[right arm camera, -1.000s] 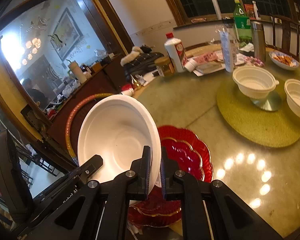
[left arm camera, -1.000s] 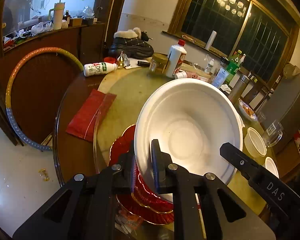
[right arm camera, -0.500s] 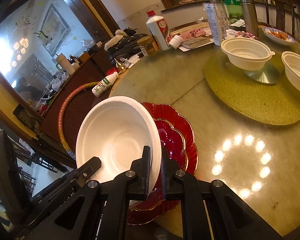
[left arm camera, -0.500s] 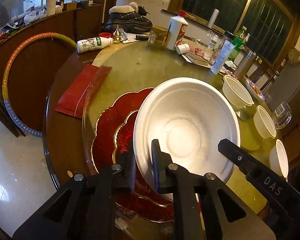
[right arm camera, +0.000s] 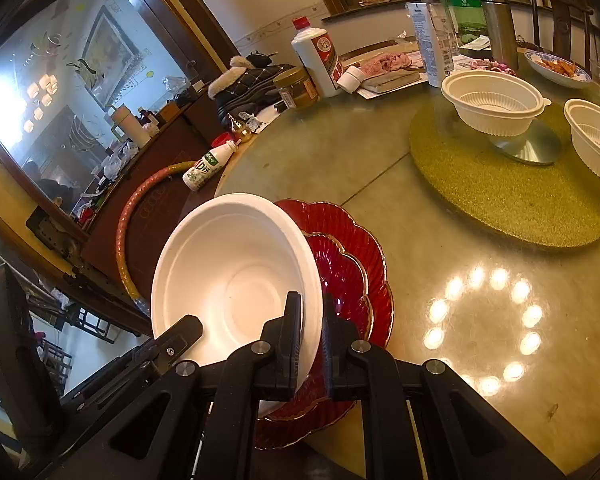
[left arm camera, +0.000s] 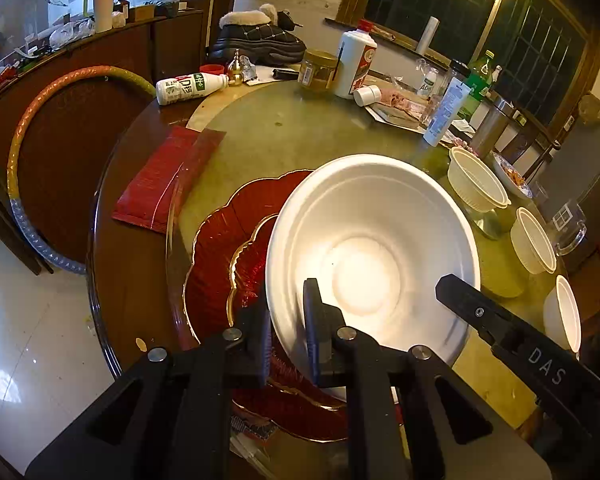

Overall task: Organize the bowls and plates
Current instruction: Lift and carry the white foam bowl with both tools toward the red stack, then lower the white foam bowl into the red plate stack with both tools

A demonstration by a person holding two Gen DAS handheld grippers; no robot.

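Worktop [right arm camera: 380,168]: round, glass-topped, crowded along its far side with bottles, a jar and papers.

Green mat [right arm camera: 512,200]: round, set well apart from the plates; two cream plastic bowls are carried on it (one [right arm camera: 494,106] on a small metal stand).

Red plates [left arm camera: 236,248]: two, scalloped and gold-edged, the smaller nested on the larger, lying flat at the near edge of the worktop.

White bowl [left arm camera: 374,256]: large, shallow, held directly above the red plates and tilted, its opening turned up toward the cameras. Whether its base already touches the upper plate cannot be told.

Left gripper [left arm camera: 286,336]: pressed together on the bowl's near left rim, one finger inside and one outside.

Right gripper [right arm camera: 312,340]: pinching the opposite rim in the same way (its arm is seen at the right in the left wrist view).

Relation noted: the bowl is held between the two grippers, neither nearer than the other, with the plate stack just beneath and slightly to the left. The setting-down is judged to depend on levelling the bowl and centring it over the smaller plate.
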